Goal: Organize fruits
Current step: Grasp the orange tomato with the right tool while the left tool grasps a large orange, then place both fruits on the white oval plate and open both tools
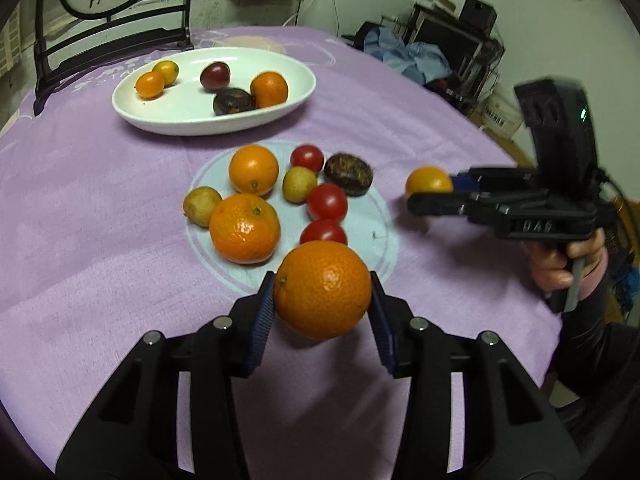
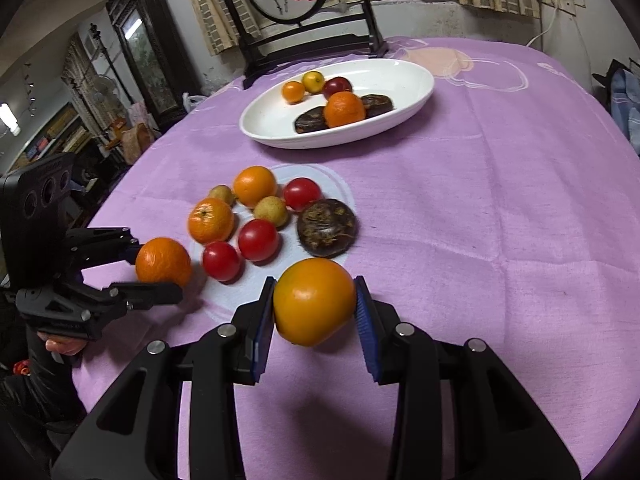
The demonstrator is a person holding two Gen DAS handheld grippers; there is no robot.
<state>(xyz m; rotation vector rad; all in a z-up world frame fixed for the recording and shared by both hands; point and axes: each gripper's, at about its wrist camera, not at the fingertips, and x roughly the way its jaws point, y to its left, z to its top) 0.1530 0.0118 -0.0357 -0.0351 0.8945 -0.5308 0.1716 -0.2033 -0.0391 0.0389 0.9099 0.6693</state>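
Fruit-carrying with both claws at once. Gripping an orange (image 1: pixel 323 289) in the left claw (image 1: pixel 322 280), pads pressing on both flanks at a narrow setting. Holding it over the near edge of the table (image 1: pixel 100 200), seemingly just off the cloth, judging by the shadow under it. Clamping a yellow fruit (image 2: pixel 314 302) in the right claw (image 2: pixel 315 284) the same way, narrow and firm, also toward the near edge, right of the pile (image 2: pixel 260 216).

Leaving that pile, several oranges, tomatoes and small pale and dark fruits, sitting mid-table between the claws and the dish (image 1: pixel 132 114).

Looking to the dish for the drop: lying toward the far edge, just before the chair (image 1: pixel 112 20), already carrying a handful of fruit at its far side. Stretching its long axis roughly across the table, slanting a little as viewed from the right claw. Lying ahead and to the left of the left claw, almost dead ahead of the right claw. Probably favouring the right claw as the nearer one, poised slightly further up the table, though only narrowly. Needing a reach forward over the pile either way, aiming for the bare near half of the dish.
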